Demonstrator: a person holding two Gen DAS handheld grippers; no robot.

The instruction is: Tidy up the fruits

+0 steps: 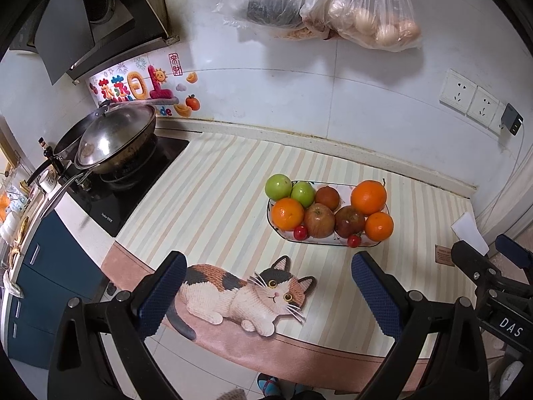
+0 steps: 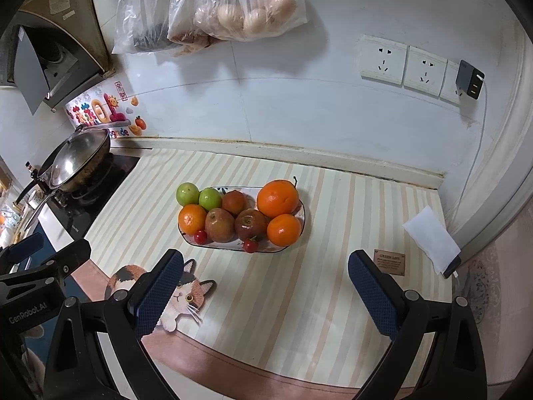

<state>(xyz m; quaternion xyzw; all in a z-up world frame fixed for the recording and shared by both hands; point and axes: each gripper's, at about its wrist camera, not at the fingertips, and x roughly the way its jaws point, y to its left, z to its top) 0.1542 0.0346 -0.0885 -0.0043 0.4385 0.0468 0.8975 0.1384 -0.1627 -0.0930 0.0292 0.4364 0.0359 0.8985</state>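
Striped in cream, peach and pale blue, a mat [image 2: 299, 283] covers the surface, with a calico cat [image 1: 246, 296] printed along its near edge. On the mat, toward the far side, sits a shallow oval dish [image 2: 301, 213] piled with fruit. Two green apples [image 2: 187, 194] sit at its far left end, the leftmost one bulging past the rim. A large orange [image 2: 277, 198] sits at the far right, a smaller orange [image 2: 283, 229] just in front of it, and a third orange [image 2: 192, 219] at the near left. Between them lie two reddish apples [image 2: 219, 225], touching each other, and a darker round fruit [image 2: 234, 202] behind them (what kind I cannot tell). Two small red cherry-like fruits [image 2: 250, 246] rest at the dish's near rim.

Both grippers hover above the near part of the mat, well short of the dish. The left gripper [image 1: 268, 295] has its blue-padded fingers spread wide, nothing between them, with the cat print below. The right gripper [image 2: 266, 295] is likewise spread wide and empty.

At the far left a lidded wok [image 1: 115, 140] stands on a black cooktop [image 1: 133, 186] under a range hood [image 1: 83, 30]. Clear plastic bags [image 2: 233, 10] hang on the white tiled wall, one holding eggs. Wall sockets [image 2: 403, 65] are at the far right, and a white folded paper [image 2: 431, 238] lies on the surface's right edge.
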